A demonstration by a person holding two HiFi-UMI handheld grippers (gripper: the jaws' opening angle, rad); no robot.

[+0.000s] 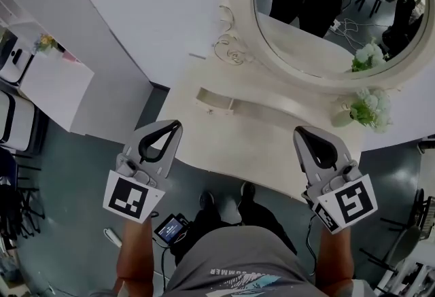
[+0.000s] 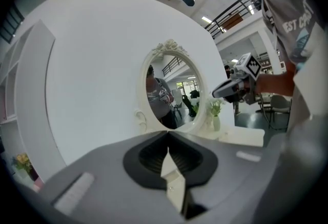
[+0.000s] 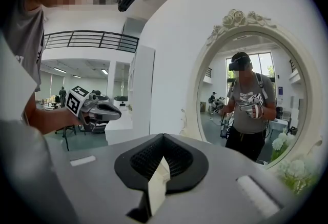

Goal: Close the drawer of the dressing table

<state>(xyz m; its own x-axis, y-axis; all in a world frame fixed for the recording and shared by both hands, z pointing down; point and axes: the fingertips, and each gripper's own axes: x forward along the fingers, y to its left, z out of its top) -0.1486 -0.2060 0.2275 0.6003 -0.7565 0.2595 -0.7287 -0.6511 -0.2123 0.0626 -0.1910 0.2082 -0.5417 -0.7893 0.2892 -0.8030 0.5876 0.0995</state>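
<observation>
A vase [image 1: 342,118] on the worktop [image 1: 258,147] holds white flowers [image 1: 371,108]; the drawer [image 1: 214,102] hides its inside. The left gripper [image 1: 178,124] and right gripper [image 1: 299,130] have jaws together, empty.

Cream worktop [image 1: 258,149] with a curved front edge. At the back stands an oval mirror [image 1: 299,37] in a carved cream frame. A low, long ledge [image 1: 268,111] sits on the top along the foot of the mirror, with a small knob at its left end. A vase of white flowers [image 1: 367,111] stands at the right end, just beside the mirror frame. Grey floor [image 1: 88,166] below, with the person's shoes [image 1: 206,200] on it, close under the front edge.
</observation>
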